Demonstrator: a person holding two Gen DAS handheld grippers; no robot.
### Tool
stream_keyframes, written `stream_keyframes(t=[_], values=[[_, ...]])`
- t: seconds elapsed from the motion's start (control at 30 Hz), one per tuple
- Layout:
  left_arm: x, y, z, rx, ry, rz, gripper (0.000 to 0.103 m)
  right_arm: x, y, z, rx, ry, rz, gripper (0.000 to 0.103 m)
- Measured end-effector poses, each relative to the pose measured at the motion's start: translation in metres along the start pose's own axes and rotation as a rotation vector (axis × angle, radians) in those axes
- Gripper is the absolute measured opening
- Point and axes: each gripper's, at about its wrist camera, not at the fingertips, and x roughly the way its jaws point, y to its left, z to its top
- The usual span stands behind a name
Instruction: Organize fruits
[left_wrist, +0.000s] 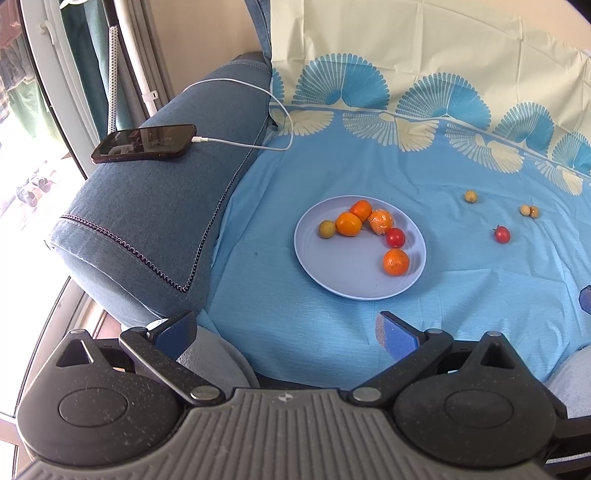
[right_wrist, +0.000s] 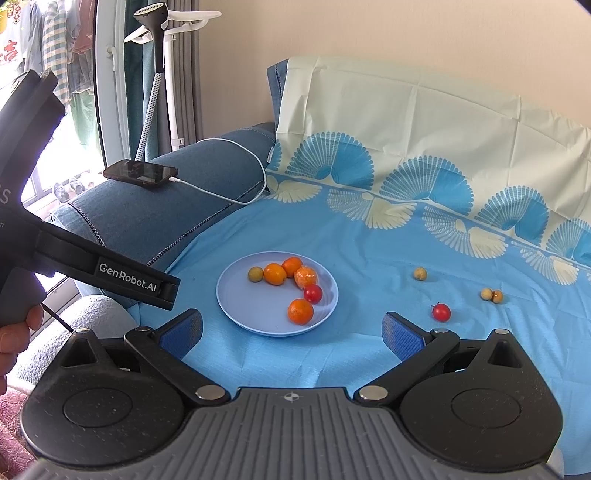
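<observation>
A pale blue plate (left_wrist: 347, 280) (right_wrist: 243, 310) lies on the blue cloth and holds several oranges (left_wrist: 396, 262) (right_wrist: 300, 311), a red tomato (left_wrist: 395, 237) (right_wrist: 313, 293) and a small tan fruit (left_wrist: 327, 229) (right_wrist: 255, 274). Loose on the cloth to the right lie a red tomato (left_wrist: 501, 234) (right_wrist: 441, 312), a single tan fruit (left_wrist: 470, 196) (right_wrist: 420, 274) and a pair of tan fruits (left_wrist: 529, 211) (right_wrist: 492, 295). My left gripper (left_wrist: 288, 328) is open and empty, short of the plate. My right gripper (right_wrist: 291, 332) is open and empty, just before the plate. The left gripper's body (right_wrist: 110, 269) shows at the left of the right wrist view.
A phone (left_wrist: 144, 143) (right_wrist: 140, 173) on a white cable (left_wrist: 258, 92) lies on the blue sofa armrest (left_wrist: 147, 221) at the left. The patterned cloth (left_wrist: 406, 110) runs up the sofa back. A garment steamer stand (right_wrist: 162, 74) and a window are at the far left.
</observation>
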Motion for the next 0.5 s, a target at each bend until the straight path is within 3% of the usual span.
stream_keyframes(t=[0.5], values=[[0.016, 0.000, 0.006, -0.002, 0.045, 0.003, 0.103, 0.013, -0.003, 0.002, 0.016, 0.037, -0.001, 0.102]])
